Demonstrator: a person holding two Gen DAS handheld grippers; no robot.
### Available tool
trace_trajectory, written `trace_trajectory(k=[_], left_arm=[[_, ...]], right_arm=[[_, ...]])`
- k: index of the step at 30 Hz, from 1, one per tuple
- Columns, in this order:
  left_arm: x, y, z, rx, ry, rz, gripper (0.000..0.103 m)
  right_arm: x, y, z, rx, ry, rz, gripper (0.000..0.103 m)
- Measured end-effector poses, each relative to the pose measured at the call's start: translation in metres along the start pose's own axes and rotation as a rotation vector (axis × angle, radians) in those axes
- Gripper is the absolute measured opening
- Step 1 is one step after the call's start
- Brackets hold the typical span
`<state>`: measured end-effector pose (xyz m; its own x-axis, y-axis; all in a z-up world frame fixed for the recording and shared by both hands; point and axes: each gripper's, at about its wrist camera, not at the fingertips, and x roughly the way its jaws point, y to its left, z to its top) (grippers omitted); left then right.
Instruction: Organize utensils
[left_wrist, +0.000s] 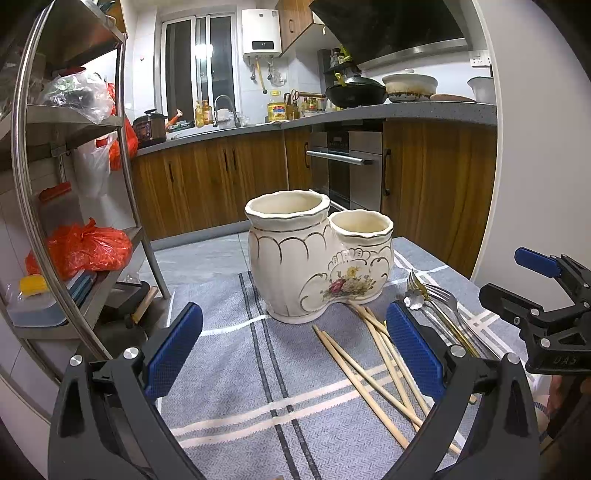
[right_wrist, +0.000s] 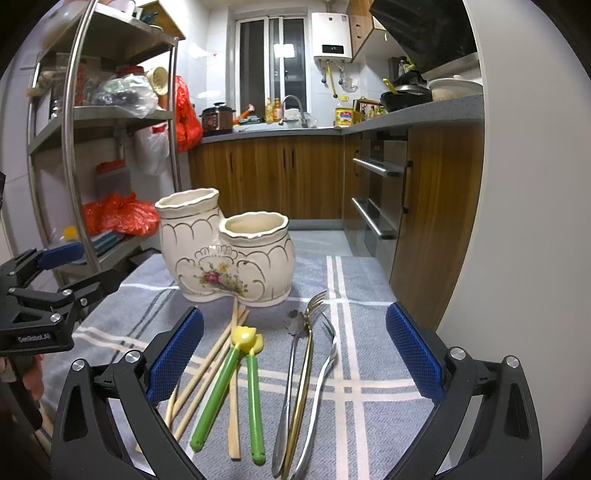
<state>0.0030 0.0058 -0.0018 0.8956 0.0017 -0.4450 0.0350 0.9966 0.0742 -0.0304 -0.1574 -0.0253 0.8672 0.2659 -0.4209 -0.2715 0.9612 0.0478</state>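
Observation:
A cream ceramic two-cup utensil holder (left_wrist: 317, 258) with a flower print stands on the grey striped cloth; both cups look empty. It also shows in the right wrist view (right_wrist: 225, 251). In front of it lie several wooden chopsticks (right_wrist: 207, 369), green-handled children's chopsticks with a yellow top (right_wrist: 236, 384), a gold fork (right_wrist: 303, 376), a silver fork (right_wrist: 325, 373) and a flower-headed spoon (right_wrist: 291, 325). My left gripper (left_wrist: 295, 347) is open above the cloth, the chopsticks (left_wrist: 373, 376) at its right finger. My right gripper (right_wrist: 295, 354) is open over the utensils and empty.
A metal shelf rack (left_wrist: 74, 184) with bags stands left of the table. The table's right edge (right_wrist: 388, 288) borders a white wall. Kitchen counter and wooden cabinets (left_wrist: 258, 170) lie beyond. The right gripper also shows in the left wrist view (left_wrist: 546, 295).

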Motion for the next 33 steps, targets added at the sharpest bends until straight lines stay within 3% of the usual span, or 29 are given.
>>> trace_trajectory(k=[33], left_arm=[[0.0005, -0.0007, -0.0011, 0.001, 0.002, 0.003, 0.098]], right_arm=[[0.0037, 0.0, -0.0025, -0.002, 0.003, 0.0, 0.098]])
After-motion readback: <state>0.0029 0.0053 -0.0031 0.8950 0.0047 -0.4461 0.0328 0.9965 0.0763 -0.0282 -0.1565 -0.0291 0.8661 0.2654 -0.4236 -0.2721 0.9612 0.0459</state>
